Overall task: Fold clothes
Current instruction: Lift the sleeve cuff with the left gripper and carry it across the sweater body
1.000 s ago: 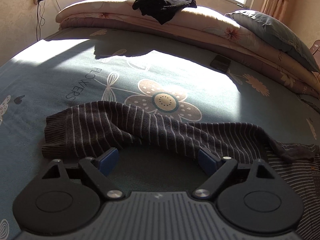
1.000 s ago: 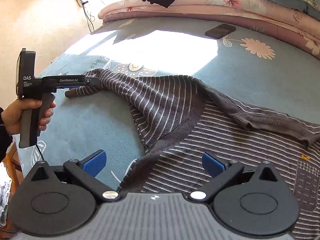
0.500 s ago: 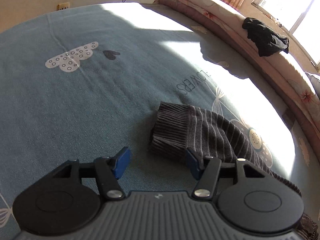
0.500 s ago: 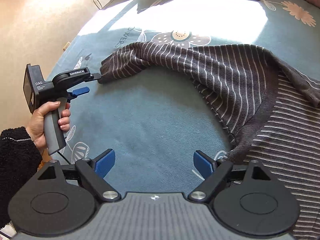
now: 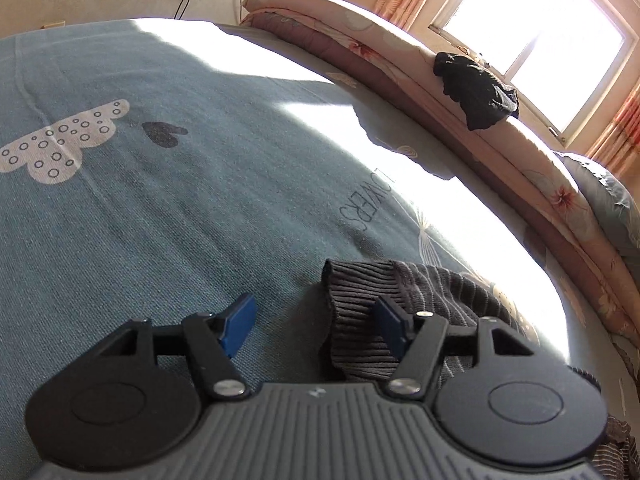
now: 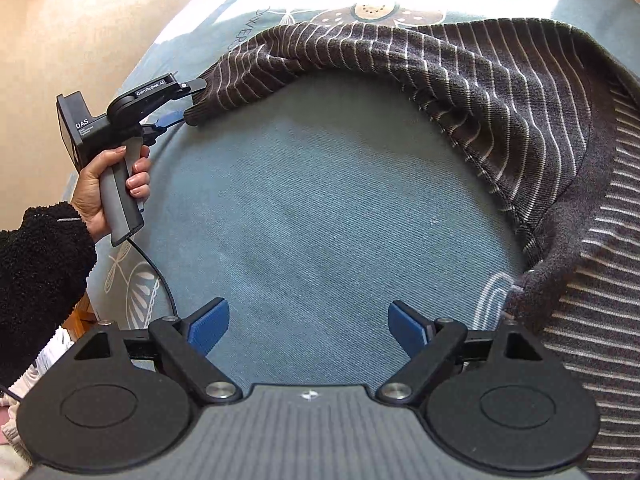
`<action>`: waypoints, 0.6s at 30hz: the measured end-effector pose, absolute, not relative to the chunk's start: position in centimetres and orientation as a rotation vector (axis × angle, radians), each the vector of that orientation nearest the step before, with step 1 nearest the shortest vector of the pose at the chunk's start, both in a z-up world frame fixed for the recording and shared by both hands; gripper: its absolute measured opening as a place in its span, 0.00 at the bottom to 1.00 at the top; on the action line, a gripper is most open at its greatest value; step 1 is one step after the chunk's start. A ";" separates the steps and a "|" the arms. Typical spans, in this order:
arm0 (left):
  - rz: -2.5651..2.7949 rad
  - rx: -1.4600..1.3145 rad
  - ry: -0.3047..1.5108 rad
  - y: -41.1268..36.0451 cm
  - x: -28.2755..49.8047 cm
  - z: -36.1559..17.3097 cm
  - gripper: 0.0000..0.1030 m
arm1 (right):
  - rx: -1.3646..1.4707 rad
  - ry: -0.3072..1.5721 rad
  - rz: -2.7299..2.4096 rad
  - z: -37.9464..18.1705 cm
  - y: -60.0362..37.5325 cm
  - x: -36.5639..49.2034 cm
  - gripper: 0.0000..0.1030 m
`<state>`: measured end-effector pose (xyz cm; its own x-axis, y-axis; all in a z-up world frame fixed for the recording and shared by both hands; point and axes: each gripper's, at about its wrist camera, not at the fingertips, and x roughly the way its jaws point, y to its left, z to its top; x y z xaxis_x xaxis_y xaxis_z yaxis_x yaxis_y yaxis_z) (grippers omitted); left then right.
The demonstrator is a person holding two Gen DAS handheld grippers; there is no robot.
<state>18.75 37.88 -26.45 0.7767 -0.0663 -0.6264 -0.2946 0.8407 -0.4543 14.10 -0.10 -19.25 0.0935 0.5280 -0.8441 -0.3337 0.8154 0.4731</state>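
Observation:
A dark grey sweater with thin pale stripes lies on the blue bedsheet (image 6: 320, 208). Its body (image 6: 592, 320) fills the right side of the right wrist view, and one sleeve (image 6: 400, 56) arches away to the left. My left gripper (image 5: 316, 316) is at the sleeve's ribbed cuff (image 5: 356, 300); its jaws are opening, the cuff lies between them against the right pad, and the left pad stands apart. In the right wrist view the left gripper (image 6: 190, 102) straddles the cuff end. My right gripper (image 6: 308, 324) is open over bare sheet, just left of the sweater's edge.
A rolled floral quilt (image 5: 400, 60) runs along the far side of the bed, with a black garment (image 5: 476, 92) draped on it and a grey pillow (image 5: 612, 200) beyond. A hand (image 6: 100, 184) in a black fleece sleeve holds the left gripper at the bed's left edge, above the floor (image 6: 80, 20).
The left gripper has slid along the sleeve to its cuff end and its jaws have narrowed around it. The right gripper has dropped closer to the sheet, off the sweater body.

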 end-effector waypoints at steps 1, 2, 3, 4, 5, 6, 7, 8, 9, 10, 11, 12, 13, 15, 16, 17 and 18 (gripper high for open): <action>0.086 -0.548 0.694 37.9 19.1 -26.4 0.62 | 0.190 1.337 0.626 -19.6 0.9 14.2 0.87; 0.041 -0.527 0.709 37.9 19.5 -26.3 0.63 | 0.205 1.342 0.608 -19.9 1.9 14.3 0.87; -0.023 -0.541 0.727 38.1 20.0 -26.3 0.63 | 0.221 1.350 0.609 -20.0 3.1 14.4 0.87; -0.088 -0.558 0.744 38.3 20.4 -26.2 0.63 | 0.237 1.359 0.609 -20.1 4.3 14.6 0.87; -0.154 -0.574 0.761 38.5 20.8 -26.2 0.62 | 0.254 1.367 0.610 -20.2 5.5 14.7 0.87; -0.205 -0.615 0.775 38.8 21.1 -26.3 0.62 | 0.270 1.375 0.611 -20.3 6.7 14.8 0.87; -0.257 -0.653 0.787 39.1 21.4 -26.6 0.59 | 0.286 1.383 0.611 -20.4 7.9 15.0 0.87; -0.286 -0.679 0.794 39.4 21.6 -26.8 0.55 | 0.276 1.383 0.616 -20.3 8.9 15.0 0.87; -0.286 -0.710 0.798 40.0 21.7 -27.1 0.43 | 0.265 1.383 0.621 -20.2 10.0 15.1 0.87; -0.284 -0.742 0.802 40.5 21.9 -27.5 0.29 | 0.252 1.380 0.617 -19.9 10.6 15.1 0.87; -0.281 -0.773 0.806 41.0 22.1 -27.9 0.23 | 0.239 1.377 0.613 -19.7 11.2 15.2 0.88; -0.274 -0.774 0.812 41.1 22.1 -27.8 0.08 | 0.226 1.373 0.609 -19.5 11.8 15.2 0.88; -0.267 -0.773 0.818 41.2 22.2 -27.8 0.02 | 0.223 1.377 0.600 -19.3 12.1 15.2 0.89; -0.290 -0.742 0.817 40.7 21.9 -26.5 0.01 | 0.216 1.393 0.568 -19.3 12.4 15.3 0.91; -0.307 -0.736 0.815 40.5 21.7 -25.7 0.00 | 0.213 1.399 0.555 -19.3 12.6 15.5 0.91; -0.325 -0.738 0.805 40.3 21.5 -24.8 0.00 | 0.209 1.397 0.546 -19.3 12.5 15.6 0.91; -0.340 -0.736 0.797 40.2 21.3 -23.6 0.00 | 0.205 1.394 0.537 -19.2 12.5 15.7 0.91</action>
